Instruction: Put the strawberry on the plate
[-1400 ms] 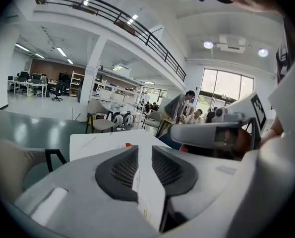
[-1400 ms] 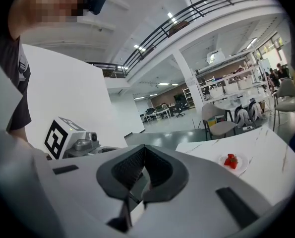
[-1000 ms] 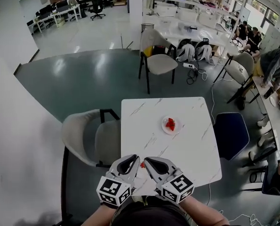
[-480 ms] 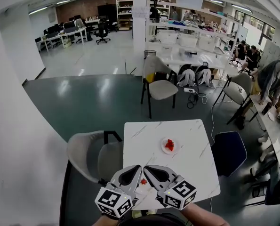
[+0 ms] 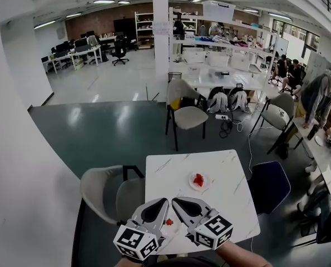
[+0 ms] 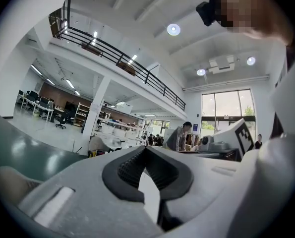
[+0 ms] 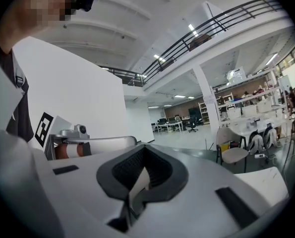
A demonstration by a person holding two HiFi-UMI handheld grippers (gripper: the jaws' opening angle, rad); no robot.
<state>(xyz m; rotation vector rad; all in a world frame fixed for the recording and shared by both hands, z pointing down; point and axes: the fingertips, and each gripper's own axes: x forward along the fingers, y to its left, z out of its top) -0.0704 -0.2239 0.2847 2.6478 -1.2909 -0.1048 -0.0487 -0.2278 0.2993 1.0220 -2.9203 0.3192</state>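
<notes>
A white plate (image 5: 205,186) sits mid-table in the head view with a red strawberry (image 5: 198,179) on it. A second small red strawberry (image 5: 168,222) lies near the table's front edge, showing in the gap between my two grippers. My left gripper (image 5: 164,202) and right gripper (image 5: 176,201) hover side by side over that front edge, tips nearly touching each other. Both are shut with nothing held. In the left gripper view the left gripper (image 6: 146,148) points level across the room. The right gripper (image 7: 146,147) in its own view does the same.
The white marble table (image 5: 226,171) has a grey chair (image 5: 107,191) at its left and a dark blue chair (image 5: 270,185) at its right. Another chair (image 5: 186,115) stands beyond it on the green floor. People (image 5: 324,102) work at tables far right.
The head view has tilted up, so the table and plate sit lower in the picture and more of the room shows. Both grippers stay together at the bottom edge.
</notes>
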